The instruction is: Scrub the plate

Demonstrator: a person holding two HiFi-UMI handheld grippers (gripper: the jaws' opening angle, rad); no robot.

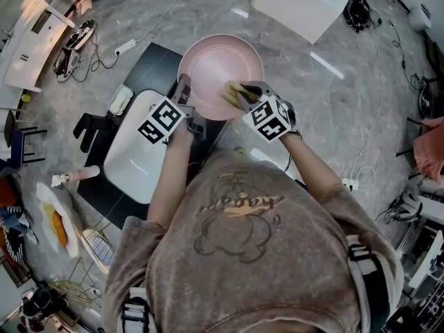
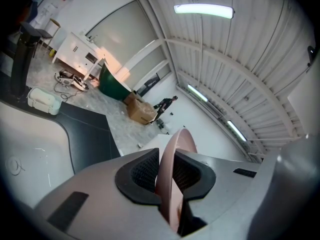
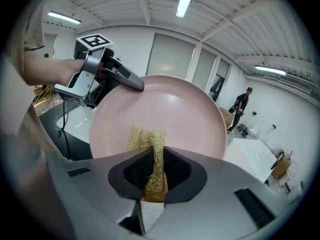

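head view: left gripper (image 1: 184,92) holds the plate (image 1: 215,68) up by its rim, and right gripper (image 1: 243,94) sets a scrubber (image 1: 231,93) on its face. left gripper view: jaws pinch the rim edge-on to steady it. right gripper view: jaws clamp the scrubber, which looks to be touching the plate.

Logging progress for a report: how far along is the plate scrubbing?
Done: left gripper clamps the pink plate by its rim; right gripper pinches the fibrous scrubber. In hand: the scrubber sits at the plate's face, contact unclear. Left: the scrubbing itself; no suds or marks show how much is finished.
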